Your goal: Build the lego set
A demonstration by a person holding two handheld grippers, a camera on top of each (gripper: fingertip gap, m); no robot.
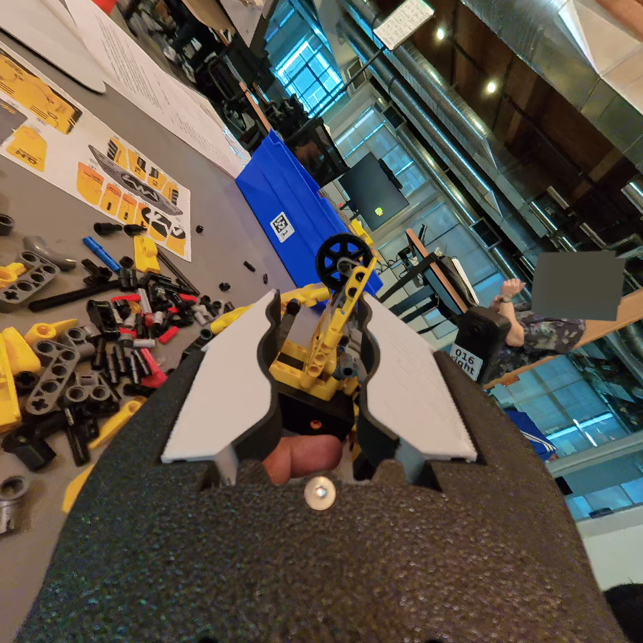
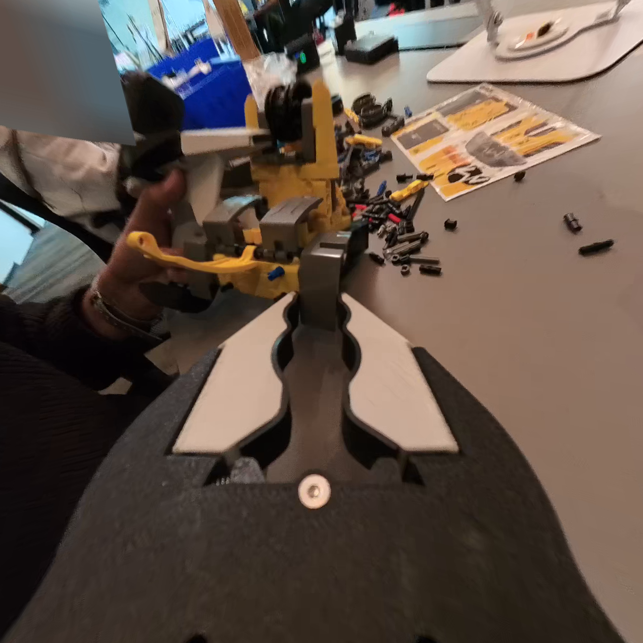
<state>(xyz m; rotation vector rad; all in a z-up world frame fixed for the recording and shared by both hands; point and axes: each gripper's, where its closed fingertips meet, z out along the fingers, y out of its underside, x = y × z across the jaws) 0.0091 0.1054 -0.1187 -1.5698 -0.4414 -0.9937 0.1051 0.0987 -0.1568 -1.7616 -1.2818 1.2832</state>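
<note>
You're clamping the model (image 1: 323,362) in left fingers (image 1: 275,334) | right fingers (image 2: 288,334) pinching its grey block (image 2: 318,278) | next: steady push.

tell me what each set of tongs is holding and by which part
Left tongs clamp the yellow model around its body. Right tongs grip a dark grey block at the model's near end.

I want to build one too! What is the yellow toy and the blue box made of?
The yellow toy model, held in the left claw, looks like hard, smooth plastic: glossy beams with round pin holes. The blue bin also seems plastic, with shiny moulded ridges. The sticker sheet looks like glossy paper.
</note>
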